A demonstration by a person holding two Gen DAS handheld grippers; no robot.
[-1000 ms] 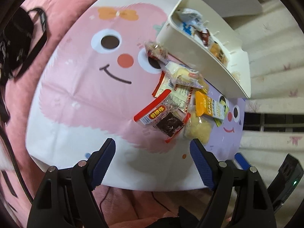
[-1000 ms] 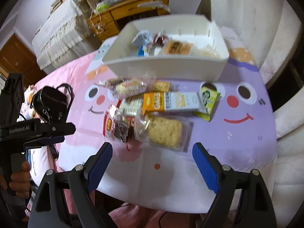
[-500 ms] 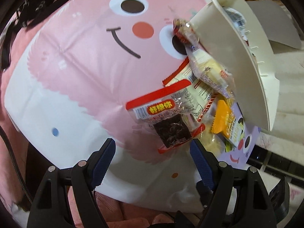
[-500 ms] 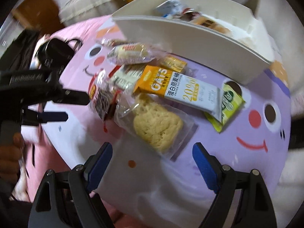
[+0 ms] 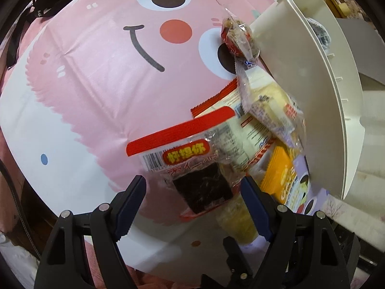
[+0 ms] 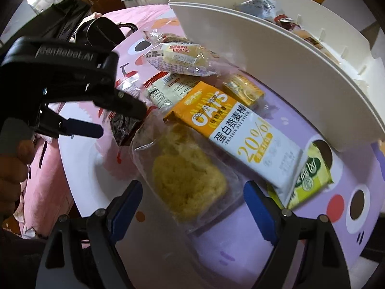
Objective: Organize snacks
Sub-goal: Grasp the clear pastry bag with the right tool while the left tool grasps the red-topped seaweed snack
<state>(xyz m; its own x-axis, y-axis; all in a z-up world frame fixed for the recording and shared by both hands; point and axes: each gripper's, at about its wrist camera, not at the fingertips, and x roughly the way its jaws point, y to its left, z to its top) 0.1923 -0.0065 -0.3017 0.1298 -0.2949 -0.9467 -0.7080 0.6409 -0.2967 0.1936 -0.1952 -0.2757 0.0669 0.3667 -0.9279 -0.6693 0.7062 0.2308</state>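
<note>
Loose snack packs lie in a heap on the cartoon-face tablecloth (image 5: 91, 91) beside a white bin (image 5: 310, 101). My left gripper (image 5: 193, 207) is open, its fingers either side of a red-edged clear pack with a dark snack (image 5: 202, 190), not pressing it. That left gripper (image 6: 118, 120) also shows in the right wrist view, over the same dark pack. My right gripper (image 6: 192, 207) is open, straddling a yellow crumbly cake in clear wrap (image 6: 187, 185). An orange OATS bar (image 6: 231, 130) and a green packet (image 6: 310, 178) lie just beyond it.
The white bin (image 6: 276, 55) holds several wrapped snacks behind its wall. A cream bread pack (image 6: 182, 57) and a small gold packet (image 6: 243, 91) lean against it. A black bag (image 6: 101, 31) sits at the table's far left. A hand (image 6: 9, 168) grips the left tool.
Both grippers have come down toward the snack heap and rolled, so the packs look much larger. The dark-snack pack and the yellow cake now lie between the open fingers.
</note>
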